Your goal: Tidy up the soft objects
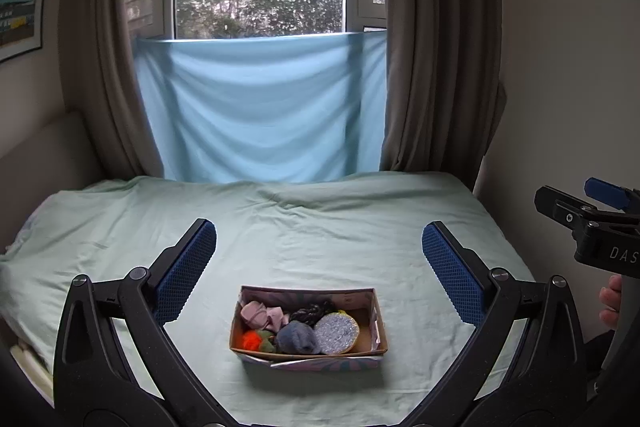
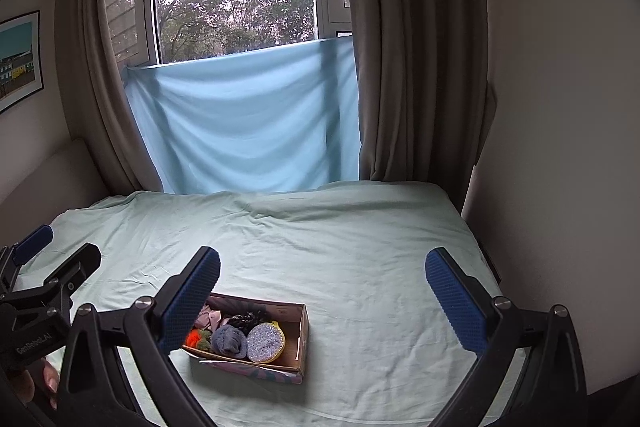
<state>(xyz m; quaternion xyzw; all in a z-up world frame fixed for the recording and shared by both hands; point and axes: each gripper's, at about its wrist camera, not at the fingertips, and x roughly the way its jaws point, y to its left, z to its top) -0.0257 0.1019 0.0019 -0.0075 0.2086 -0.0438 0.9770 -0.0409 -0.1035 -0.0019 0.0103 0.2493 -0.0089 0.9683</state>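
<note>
Between the left tool's (image 1: 319,251) blue dimpled pads sits a brown cardboard box (image 1: 378,323) with a pastel-patterned front. Inside it: pink cloth (image 1: 262,314), an orange tuft (image 1: 250,339), a grey-blue sock (image 1: 297,337), and a glittery silver sponge (image 1: 337,333). The bed sheet (image 1: 320,227) is mint green.

One cardboard box (image 1: 378,323), five soft items inside: one pink cloth (image 1: 264,315), one black bundle (image 1: 310,313), one orange-green piece (image 1: 258,341), one grey-blue sock (image 1: 298,337), one glittery round sponge (image 1: 336,333).

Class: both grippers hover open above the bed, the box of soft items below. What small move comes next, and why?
Probably lower the left gripper toward the box: its jaws are open and empty, the box lies centred between them, and the grey bundle sits uppermost.
</note>
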